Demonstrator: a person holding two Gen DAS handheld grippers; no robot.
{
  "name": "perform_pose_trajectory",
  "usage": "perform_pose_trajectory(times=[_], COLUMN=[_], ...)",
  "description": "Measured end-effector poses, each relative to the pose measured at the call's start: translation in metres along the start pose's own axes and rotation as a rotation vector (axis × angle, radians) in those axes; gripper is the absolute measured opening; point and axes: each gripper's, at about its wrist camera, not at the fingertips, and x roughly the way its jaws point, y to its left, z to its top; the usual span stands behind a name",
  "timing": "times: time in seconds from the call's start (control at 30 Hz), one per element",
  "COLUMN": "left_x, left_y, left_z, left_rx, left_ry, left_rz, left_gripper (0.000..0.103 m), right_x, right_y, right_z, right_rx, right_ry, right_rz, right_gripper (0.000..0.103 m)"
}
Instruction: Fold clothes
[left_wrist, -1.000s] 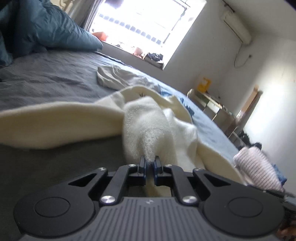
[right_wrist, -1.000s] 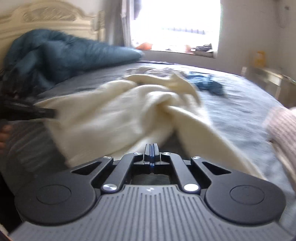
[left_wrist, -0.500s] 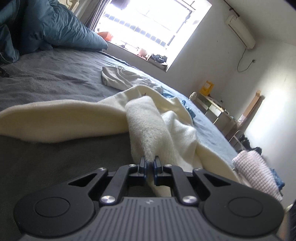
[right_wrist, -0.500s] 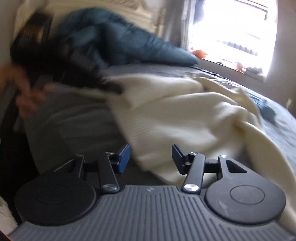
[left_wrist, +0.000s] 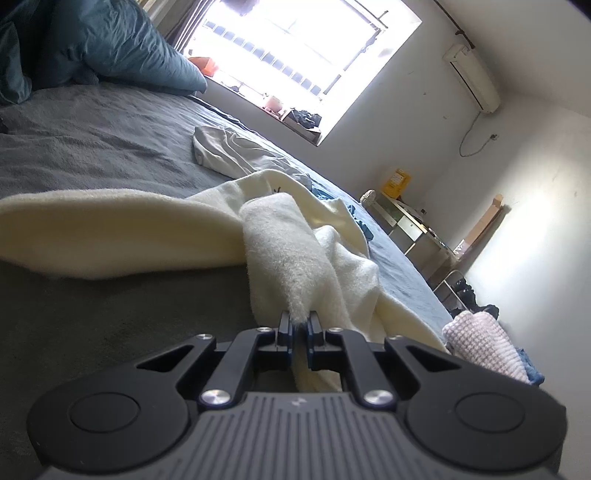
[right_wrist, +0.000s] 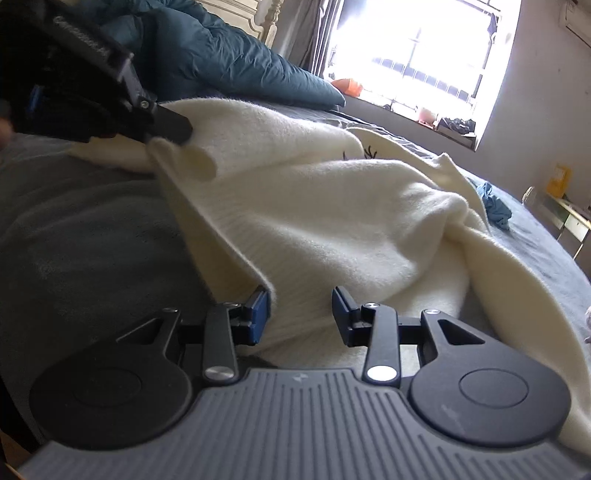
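daylight pours through a barred window onto a bed covered with a dark grey sheet, with a teal duvet bunched near the head of the bed. a cream knit sweater lies crumpled across the middle of the sheet, part of it bearing a small dark embroidered mark. the left gripper has its jaws pressed together on a fuzzy fold of the sweater, and the cloth rises from the pinch in a thick roll toward the rest of the garment; in the right wrist view this same gripper shows at the upper left, clamped on the sweater's edge. the right gripper sits low with its blue-padded fingers spread apart, and the sweater's ribbed edge lies between and just ahead of them; whether the pads touch the cloth is hard to tell. beyond the sweater a pale grey garment lies flat on the sheet toward the window, a small blue cloth sits farther along the bed, and a pink-and-white knit piece rests at the bed's right edge. an air conditioner hangs high on the white wall, and a yellow box stands on low furniture beside the bed.
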Motion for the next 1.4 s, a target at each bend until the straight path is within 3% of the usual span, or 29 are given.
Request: perform_pose_trajectory(times=[0.03, 0.07, 0.13, 0.23, 0.3, 0.33, 0.6, 0.73, 0.83, 0.93, 1.03, 1.1, 1.17, 1.27, 1.4], left_x=[0.001, 0.002, 0.003, 0.009, 0.014, 0.019, 0.053, 0.061, 0.065, 0.069, 0.069, 0.072, 0.072, 0.061, 0.028], left_y=[0.0, 0.0, -0.002, -0.008, -0.014, -0.018, -0.051, -0.053, -0.05, -0.05, -0.047, -0.043, -0.04, -0.044, -0.068], left_z=[-0.002, -0.004, -0.009, -0.02, -0.027, -0.031, -0.063, -0.071, -0.071, -0.066, -0.059, -0.055, -0.049, -0.038, -0.005], left_rx=[0.012, 0.03, 0.083, 0.149, 0.195, 0.227, 0.531, 0.617, 0.614, 0.577, 0.503, 0.451, 0.376, 0.276, 0.232], left_ry=[0.009, 0.011, 0.025, 0.06, 0.087, 0.104, 0.097, 0.102, 0.107, 0.101, 0.084, 0.08, 0.076, 0.038, -0.058], left_rz=[-0.007, -0.01, -0.009, 0.013, 0.028, 0.045, 0.29, 0.368, 0.374, 0.37, 0.348, 0.329, 0.306, 0.276, 0.131], left_gripper=[0.008, 0.008, 0.012, 0.037, 0.061, 0.064, 0.066, 0.066, 0.066, 0.065, 0.054, 0.024, 0.01, 0.008, 0.007], right_x=[0.003, 0.002, -0.008, -0.026, -0.037, -0.039, -0.062, -0.067, -0.069, -0.07, -0.072, -0.071, -0.067, -0.066, -0.073], right_y=[0.0, -0.002, -0.007, -0.022, -0.034, -0.04, -0.092, -0.112, -0.116, -0.117, -0.128, -0.135, -0.14, -0.15, -0.164], right_z=[0.0, 0.001, 0.005, 0.013, 0.018, 0.021, 0.008, -0.01, -0.024, -0.033, -0.042, -0.048, -0.052, -0.056, -0.044], right_rx=[0.002, 0.008, 0.018, 0.023, 0.025, 0.025, 0.079, 0.169, 0.243, 0.309, 0.453, 0.527, 0.567, 0.613, 0.588], right_ry=[0.004, 0.0, -0.032, -0.079, -0.111, -0.127, -0.166, -0.132, -0.126, -0.135, -0.16, -0.174, -0.17, -0.191, -0.257], right_rz=[-0.008, -0.013, -0.059, -0.128, -0.18, -0.207, -0.395, -0.384, -0.307, -0.24, -0.116, -0.063, -0.05, -0.023, -0.024], right_gripper=[0.014, 0.006, 0.005, 0.005, 0.005, 0.005, 0.001, 0.001, 0.001, 0.002, 0.004, 0.004, 0.005, 0.002, 0.002])
